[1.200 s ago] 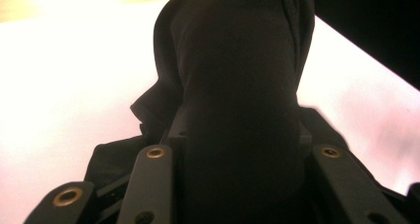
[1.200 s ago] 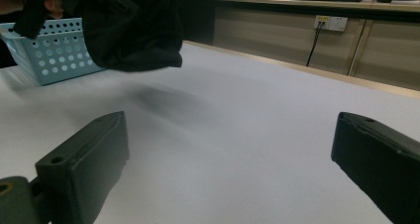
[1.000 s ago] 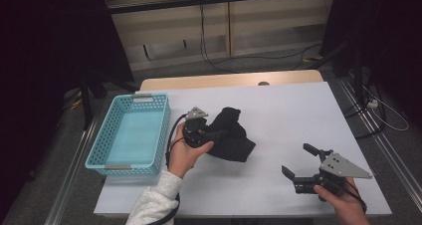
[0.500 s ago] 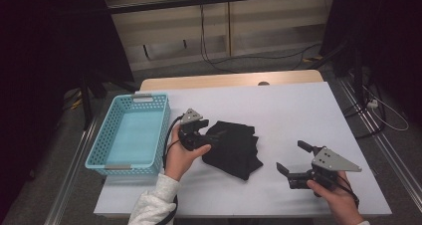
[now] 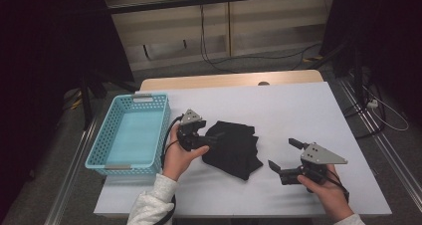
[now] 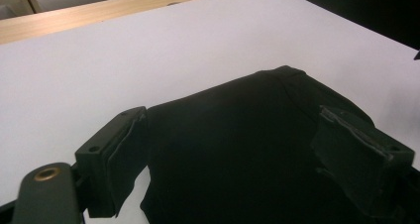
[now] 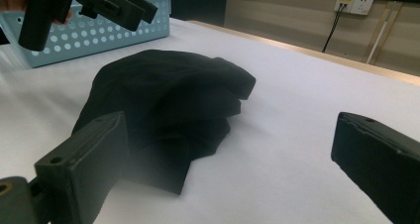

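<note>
White tabletop (image 5: 278, 105) carries a crumpled black cloth (image 5: 233, 148) near its middle, with a light-blue basket (image 5: 130, 136) at the left edge. Left tongs (image 5: 205, 139) sit at the cloth's left edge; their jaws have just been opening and now stand wide, the cloth lying between them ungripped. Right tongs (image 5: 284, 155) hover open just right of the cloth, nothing between the jaws.

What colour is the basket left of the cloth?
Light blue, with a perforated wall; the basket shows best in the high view.
</note>
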A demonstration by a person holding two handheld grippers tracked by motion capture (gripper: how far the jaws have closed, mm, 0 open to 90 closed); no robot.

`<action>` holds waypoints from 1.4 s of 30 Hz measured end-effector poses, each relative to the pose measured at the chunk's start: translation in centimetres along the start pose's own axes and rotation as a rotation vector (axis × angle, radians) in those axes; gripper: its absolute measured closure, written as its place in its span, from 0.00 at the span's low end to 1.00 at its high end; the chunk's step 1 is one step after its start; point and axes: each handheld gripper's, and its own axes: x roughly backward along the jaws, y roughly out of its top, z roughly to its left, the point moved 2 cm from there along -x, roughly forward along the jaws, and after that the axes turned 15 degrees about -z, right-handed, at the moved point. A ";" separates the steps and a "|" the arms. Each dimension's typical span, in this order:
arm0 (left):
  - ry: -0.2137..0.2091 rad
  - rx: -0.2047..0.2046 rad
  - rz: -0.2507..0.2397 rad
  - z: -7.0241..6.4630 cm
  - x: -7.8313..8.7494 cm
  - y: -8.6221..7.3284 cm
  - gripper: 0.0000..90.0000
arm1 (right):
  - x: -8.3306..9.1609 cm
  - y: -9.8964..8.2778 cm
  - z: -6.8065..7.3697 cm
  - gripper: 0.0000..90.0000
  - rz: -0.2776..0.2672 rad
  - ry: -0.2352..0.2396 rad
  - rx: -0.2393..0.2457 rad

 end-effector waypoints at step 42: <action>0.056 0.001 0.009 0.8 1.3 -0.9 0.15 | -5.5 -0.1 3.4 0.17 0.139 0.111 0.014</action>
